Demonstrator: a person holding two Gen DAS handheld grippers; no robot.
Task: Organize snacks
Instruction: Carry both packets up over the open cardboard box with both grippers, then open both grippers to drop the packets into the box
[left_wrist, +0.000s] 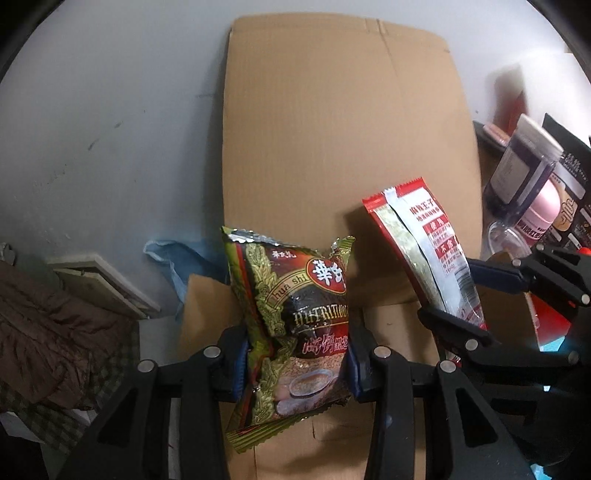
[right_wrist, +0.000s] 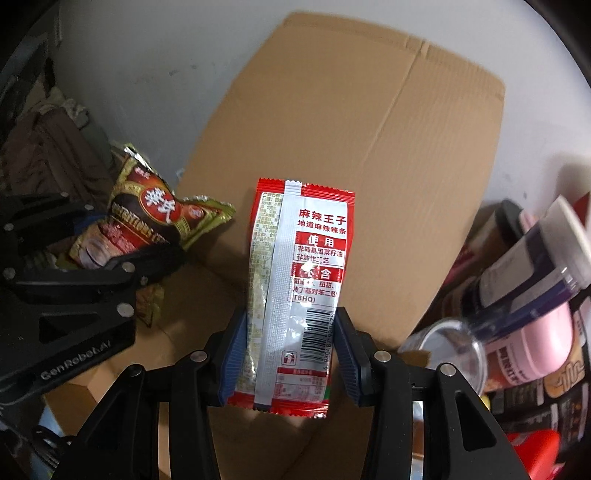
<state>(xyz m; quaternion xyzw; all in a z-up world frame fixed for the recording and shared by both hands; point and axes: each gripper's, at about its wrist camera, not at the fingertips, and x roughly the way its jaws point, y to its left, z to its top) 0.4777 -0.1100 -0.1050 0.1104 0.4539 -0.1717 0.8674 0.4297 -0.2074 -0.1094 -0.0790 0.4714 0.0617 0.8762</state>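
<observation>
Upright cardboard sheet (left_wrist: 332, 129), crumpled blue cloth (left_wrist: 173, 254)

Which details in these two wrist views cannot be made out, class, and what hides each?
- Green cereal packet: its side edges, covered by the left gripper fingers.
- Red snack packet: front face, turned away in both views.
- Jars: labels blurred, right wrist view.
- Cardboard sheet: lower part behind both packets.

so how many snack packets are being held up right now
2. The green-and-brown cereal packet sits in the left tool; the red-and-white spicy strip packet sits in the right tool. More snacks may lie hidden in the clutter at right.
</observation>
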